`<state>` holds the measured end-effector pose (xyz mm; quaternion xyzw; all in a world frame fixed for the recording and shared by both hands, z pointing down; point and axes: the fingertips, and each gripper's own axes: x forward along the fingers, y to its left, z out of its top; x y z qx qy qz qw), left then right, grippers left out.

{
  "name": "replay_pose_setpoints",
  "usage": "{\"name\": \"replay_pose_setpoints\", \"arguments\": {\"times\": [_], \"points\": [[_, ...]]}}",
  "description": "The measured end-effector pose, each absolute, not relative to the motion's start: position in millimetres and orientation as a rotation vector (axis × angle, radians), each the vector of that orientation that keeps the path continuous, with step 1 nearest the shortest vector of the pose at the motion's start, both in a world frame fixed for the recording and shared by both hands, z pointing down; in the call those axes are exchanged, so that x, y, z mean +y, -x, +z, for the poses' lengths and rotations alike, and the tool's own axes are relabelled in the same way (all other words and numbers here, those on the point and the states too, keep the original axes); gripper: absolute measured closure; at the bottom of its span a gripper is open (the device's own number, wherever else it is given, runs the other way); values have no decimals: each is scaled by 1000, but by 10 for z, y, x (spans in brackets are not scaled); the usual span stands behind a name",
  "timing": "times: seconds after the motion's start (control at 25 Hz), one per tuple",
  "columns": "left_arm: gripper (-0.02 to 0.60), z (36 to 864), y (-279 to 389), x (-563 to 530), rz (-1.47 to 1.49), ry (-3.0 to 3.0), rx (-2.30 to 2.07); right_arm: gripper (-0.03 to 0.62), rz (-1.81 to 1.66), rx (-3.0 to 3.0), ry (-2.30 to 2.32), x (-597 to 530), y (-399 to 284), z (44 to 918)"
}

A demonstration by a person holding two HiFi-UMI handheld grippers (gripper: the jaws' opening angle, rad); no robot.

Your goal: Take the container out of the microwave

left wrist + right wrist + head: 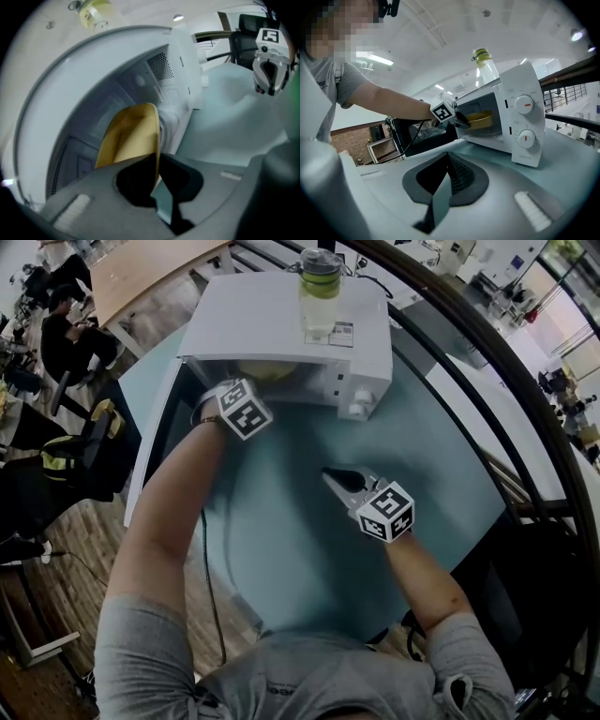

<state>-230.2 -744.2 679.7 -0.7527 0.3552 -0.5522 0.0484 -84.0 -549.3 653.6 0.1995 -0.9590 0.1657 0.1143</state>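
A white microwave point(281, 324) stands at the back of the teal table, its door point(150, 451) swung open to the left. A yellow container point(126, 136) sits in the cavity, showing as a yellow rim point(267, 371) in the head view. My left gripper point(157, 176) reaches into the opening and is shut on the container's near rim, one jaw inside the wall and one outside. The right gripper view shows it at the container point(480, 119) too. My right gripper point(339, 481) hovers over the table in front of the microwave, shut, nothing held.
A clear bottle with a green lid point(320, 292) stands on top of the microwave. The control panel with two knobs point(525, 122) is on the microwave's right side. Office chairs point(84, 451) and wooden floor lie left of the table point(309, 559).
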Motion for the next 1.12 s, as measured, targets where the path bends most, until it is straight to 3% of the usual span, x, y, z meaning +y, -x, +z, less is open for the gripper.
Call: {"name": "replay_pose_setpoints", "arguments": {"times": [0.64,1.12], "points": [[551,6413,1980,-6222,-1671,2379,924,589,397,-2810,-603,-4835,693,5962],[551,5473,1716,-5570,-1587,2345,910,589,322,-2824,-668,-4357,387,5289]]}}
